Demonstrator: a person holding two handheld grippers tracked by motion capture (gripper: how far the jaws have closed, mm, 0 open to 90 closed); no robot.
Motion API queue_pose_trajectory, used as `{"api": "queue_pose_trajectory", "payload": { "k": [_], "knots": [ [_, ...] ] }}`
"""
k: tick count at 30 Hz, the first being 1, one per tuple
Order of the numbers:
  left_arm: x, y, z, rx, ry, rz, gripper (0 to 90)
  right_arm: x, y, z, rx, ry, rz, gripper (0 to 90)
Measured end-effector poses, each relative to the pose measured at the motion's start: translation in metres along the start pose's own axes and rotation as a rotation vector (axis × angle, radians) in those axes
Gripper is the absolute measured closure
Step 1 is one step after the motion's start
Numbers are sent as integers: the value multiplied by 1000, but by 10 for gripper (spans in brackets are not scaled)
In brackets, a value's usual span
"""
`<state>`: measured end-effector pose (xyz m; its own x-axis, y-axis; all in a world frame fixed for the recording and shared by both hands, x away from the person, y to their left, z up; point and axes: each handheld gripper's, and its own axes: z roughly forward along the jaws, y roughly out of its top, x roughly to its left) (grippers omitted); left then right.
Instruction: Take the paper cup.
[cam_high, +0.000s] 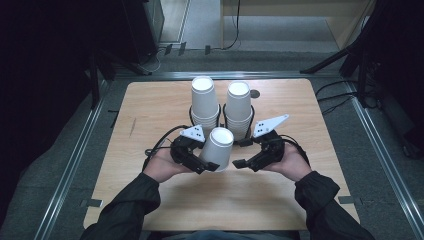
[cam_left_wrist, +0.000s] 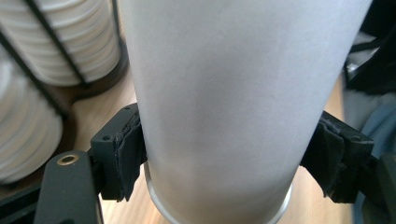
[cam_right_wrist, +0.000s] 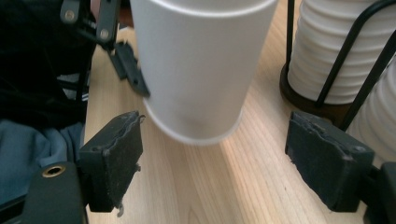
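Observation:
A white paper cup (cam_high: 218, 147) stands mouth down near the table's middle, its rim slightly off the wood. My left gripper (cam_high: 209, 166) is shut on it low on its wall. In the left gripper view both black pads (cam_left_wrist: 122, 154) press the sides of the cup (cam_left_wrist: 219, 102) just above the rim, on either side of my left gripper (cam_left_wrist: 219, 163). My right gripper (cam_high: 241, 153) sits open just right of the cup. In the right gripper view the cup (cam_right_wrist: 198, 70) hangs ahead of my right gripper (cam_right_wrist: 215, 163), untouched by its wide-apart jaws.
Two tall stacks of inverted white cups sit in black wire holders behind the grippers, one on the left (cam_high: 204, 102) and one on the right (cam_high: 239, 107). The wooden table (cam_high: 150, 115) has bare room at both sides and in front.

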<state>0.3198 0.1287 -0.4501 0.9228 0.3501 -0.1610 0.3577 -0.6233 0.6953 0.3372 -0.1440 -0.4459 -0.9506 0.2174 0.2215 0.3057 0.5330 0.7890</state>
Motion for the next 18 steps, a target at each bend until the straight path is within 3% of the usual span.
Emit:
{"api": "queue_pose_trajectory", "payload": {
  "k": [5, 11, 18],
  "knots": [
    [3, -2, -4, 51, 27, -4, 215, 1, -6, 2, 36, -17, -19, 201],
    [4, 0, -1, 118, 43, 21, 214, 2, -15, 11, 110, -22, -39, 211],
    [6, 4, 7, 187, 45, 47, 214, 2, -16, 12, 121, -39, -58, 211]
  ]
}}
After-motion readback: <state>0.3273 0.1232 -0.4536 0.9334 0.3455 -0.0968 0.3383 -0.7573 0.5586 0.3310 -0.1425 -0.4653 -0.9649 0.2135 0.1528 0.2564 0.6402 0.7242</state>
